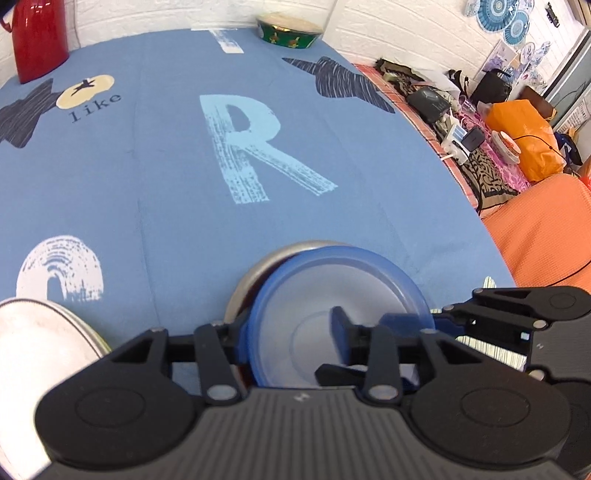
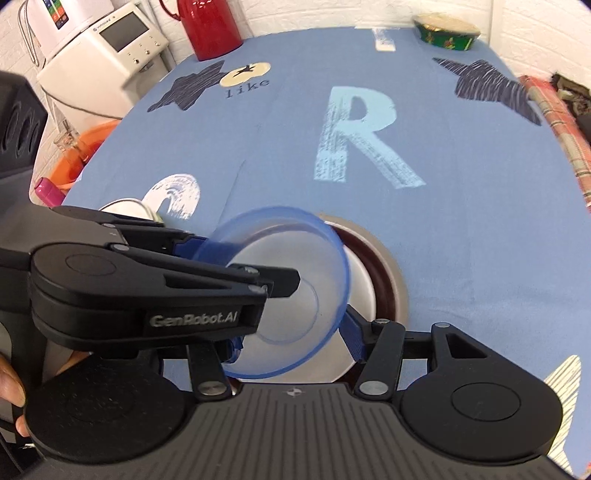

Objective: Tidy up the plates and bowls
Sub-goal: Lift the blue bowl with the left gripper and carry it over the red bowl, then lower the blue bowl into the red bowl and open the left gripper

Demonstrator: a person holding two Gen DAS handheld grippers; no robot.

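Bowl [image 2: 291, 295]: blue, tilted, above the plates [image 2: 384, 280] on the table [image 1: 147, 166].
Left gripper [image 2: 288, 275]: clenched on the bowl's rim.
Right gripper [image 2: 291, 350]: jaws spread, holding nothing.
Risk: the tilted bowl may slip or land askew.

We have open tablecloth [image 1: 166, 177] ahead; only the red jug [image 1: 38, 37] and green bowl [image 1: 290, 31] stand at the far edge, a white plate [image 1: 40, 343] at near left.
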